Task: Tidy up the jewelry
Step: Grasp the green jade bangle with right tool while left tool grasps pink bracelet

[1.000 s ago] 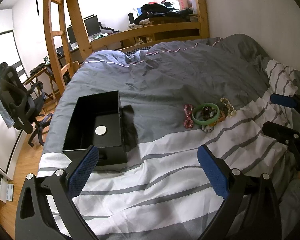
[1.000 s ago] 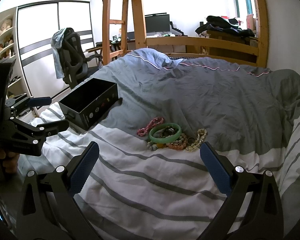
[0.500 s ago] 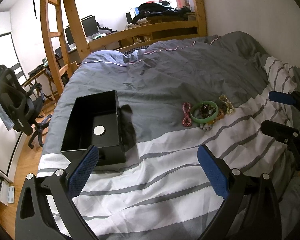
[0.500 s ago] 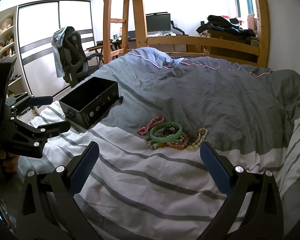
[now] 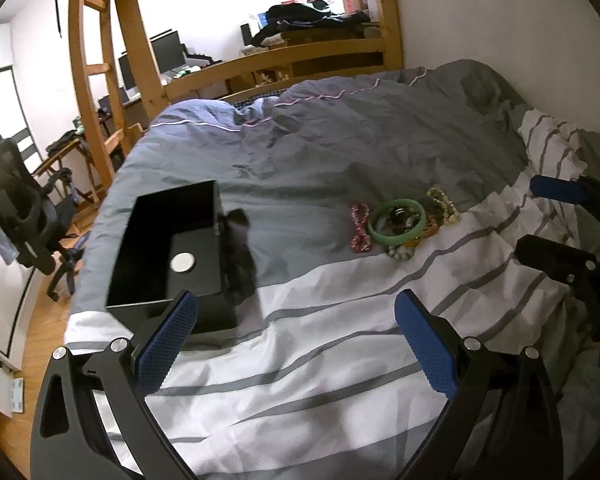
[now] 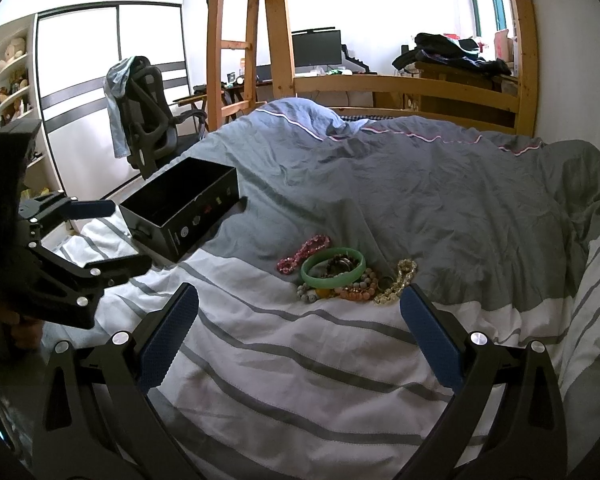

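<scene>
A small heap of jewelry lies on the bed: a green bangle [image 5: 397, 221] [image 6: 333, 267], a pink bead bracelet [image 5: 359, 229] [image 6: 303, 253], a yellow crystal bracelet [image 5: 443, 205] [image 6: 396, 286] and other bead strands. An open black box [image 5: 168, 246] [image 6: 180, 205] with a round silver disc [image 5: 182, 261] inside sits to the left of the heap. My left gripper [image 5: 296, 332] [image 6: 100, 236] hovers open near the box's front corner. My right gripper [image 6: 299, 326] [image 5: 556, 220] stays open just in front of the heap. Neither holds anything.
The bed carries a grey duvet [image 5: 340, 140] and a white striped sheet [image 5: 320, 360]. A wooden bunk frame with a ladder [image 6: 268, 40] stands behind. An office chair [image 6: 144, 116] and a desk with monitors [image 6: 316, 48] are beyond the bed's left side.
Both views have shifted only slightly; the jewelry heap and the box sit a little lower in the left view. Both grippers remain open and nothing was picked up.
</scene>
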{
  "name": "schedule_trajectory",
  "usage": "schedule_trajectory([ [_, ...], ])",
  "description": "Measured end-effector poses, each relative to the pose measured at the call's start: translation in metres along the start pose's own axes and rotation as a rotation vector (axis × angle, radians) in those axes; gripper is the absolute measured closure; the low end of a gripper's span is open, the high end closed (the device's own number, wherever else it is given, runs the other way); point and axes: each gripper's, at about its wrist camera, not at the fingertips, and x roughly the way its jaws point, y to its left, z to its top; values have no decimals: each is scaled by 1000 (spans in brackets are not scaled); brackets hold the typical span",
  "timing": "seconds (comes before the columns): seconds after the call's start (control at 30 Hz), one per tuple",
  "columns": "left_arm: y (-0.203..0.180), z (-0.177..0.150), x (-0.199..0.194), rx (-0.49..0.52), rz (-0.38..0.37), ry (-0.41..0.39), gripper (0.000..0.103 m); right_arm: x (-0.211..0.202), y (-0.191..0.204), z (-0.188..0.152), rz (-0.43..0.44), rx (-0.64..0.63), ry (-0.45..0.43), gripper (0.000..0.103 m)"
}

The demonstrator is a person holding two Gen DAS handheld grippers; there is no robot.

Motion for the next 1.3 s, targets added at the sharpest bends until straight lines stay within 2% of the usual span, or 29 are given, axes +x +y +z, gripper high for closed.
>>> schedule_trajectory([
  [0.1,-2,4,8,10,-37,7,6,4,-2,2,5,7,3,3],
  [0.17,-3,7,14,17,-56,7,6,9,-5,3,3,18,13,8],
  [0.2,-3,9,17,20,-67,5,6,13,-8,4,3,25,23,14],
  [0.23,-5,12,20,24,-77,2,6,14,-10,8,3,30,30,25],
  [0.33,-11,20,34,33,-109,-5,6,30,-18,9,0,54,76,36],
  [0.47,-28,29,64,67,-192,8,8,51,-27,13,17,89,116,49],
  [0.53,-39,33,81,94,-238,30,24,61,-35,16,26,120,133,58],
  [0.57,-44,35,91,108,-258,47,26,68,-39,16,32,142,145,63],
  [0.73,-58,35,134,125,-296,103,36,108,-66,16,63,272,210,72],
  [0.87,-56,37,158,92,-317,148,44,128,-66,16,98,279,234,80],
  [0.93,-52,36,163,71,-331,170,57,138,-64,14,86,261,256,83],
  [1.0,-48,35,166,58,-336,179,60,141,-68,14,64,281,249,83],
  [1.1,-43,35,162,38,-344,175,70,133,-83,17,76,369,210,83],
  [1.17,-41,34,164,34,-330,183,78,136,-90,15,74,412,230,81],
  [1.23,-39,32,166,30,-332,194,80,144,-91,9,85,433,260,70],
  [1.3,-38,33,166,27,-335,193,83,146,-89,9,103,436,253,59],
])
